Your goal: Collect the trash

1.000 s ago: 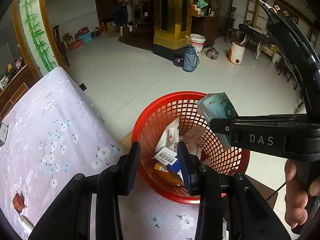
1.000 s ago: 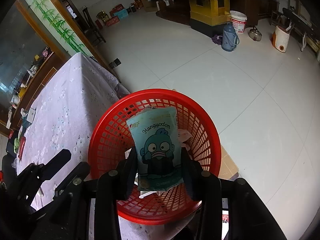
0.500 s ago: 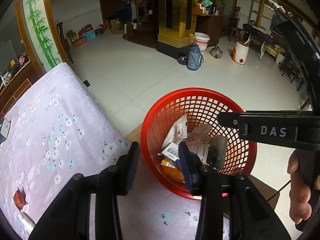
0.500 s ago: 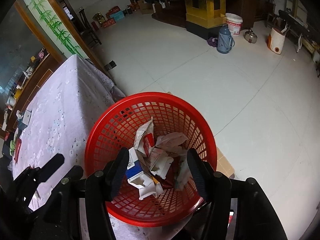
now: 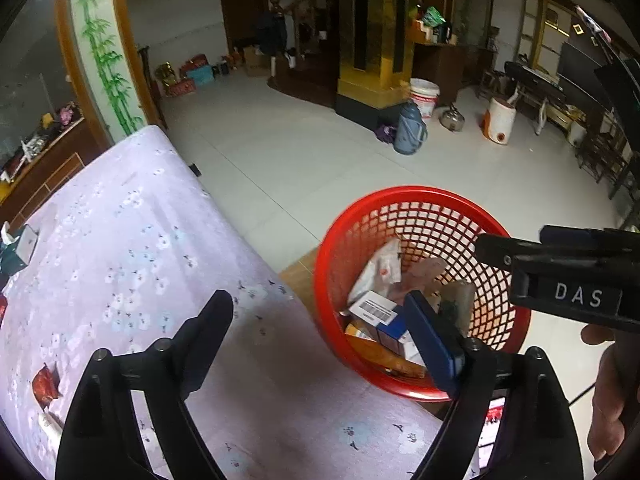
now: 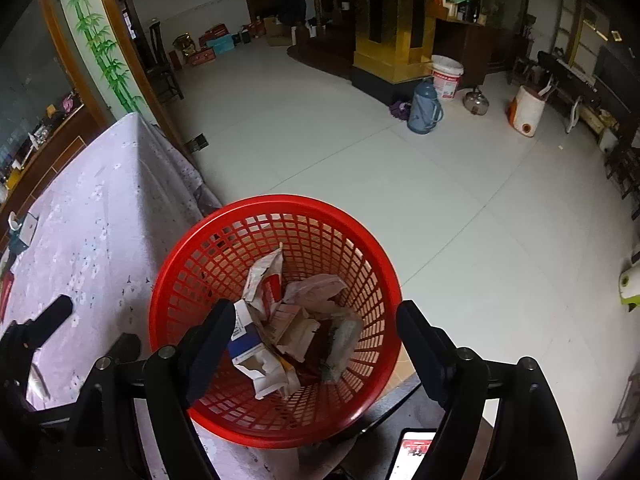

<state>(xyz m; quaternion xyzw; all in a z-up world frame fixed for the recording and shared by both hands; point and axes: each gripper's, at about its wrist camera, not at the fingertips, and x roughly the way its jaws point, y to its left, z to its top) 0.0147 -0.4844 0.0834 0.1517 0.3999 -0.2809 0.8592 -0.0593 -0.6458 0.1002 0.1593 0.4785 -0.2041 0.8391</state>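
Observation:
A red mesh basket (image 6: pixel 280 202) stands beside the table edge and holds several pieces of trash. Among them are a blue and white box (image 6: pixel 248 344) and a teal snack packet (image 6: pixel 340 340). My right gripper (image 6: pixel 316 340) hovers over the basket, open and empty. One of its fingers (image 5: pixel 560 272) crosses the left wrist view above the basket (image 5: pixel 400 194). My left gripper (image 5: pixel 320 332) is open wide and empty over the table's corner. A red wrapper (image 5: pixel 46 384) lies on the lilac floral tablecloth (image 5: pixel 140 240) at lower left.
A teal tissue box (image 5: pixel 16 252) sits at the table's far left. A phone (image 6: pixel 416 452) lies below the basket. Across the white tiled floor stand a blue flask (image 6: pixel 426 112), a white bucket (image 6: pixel 448 76) and a yellow pillar (image 6: pixel 396 20).
My right gripper opened and the teal packet dropped into the basket. My left gripper opened wider and swung left over the table.

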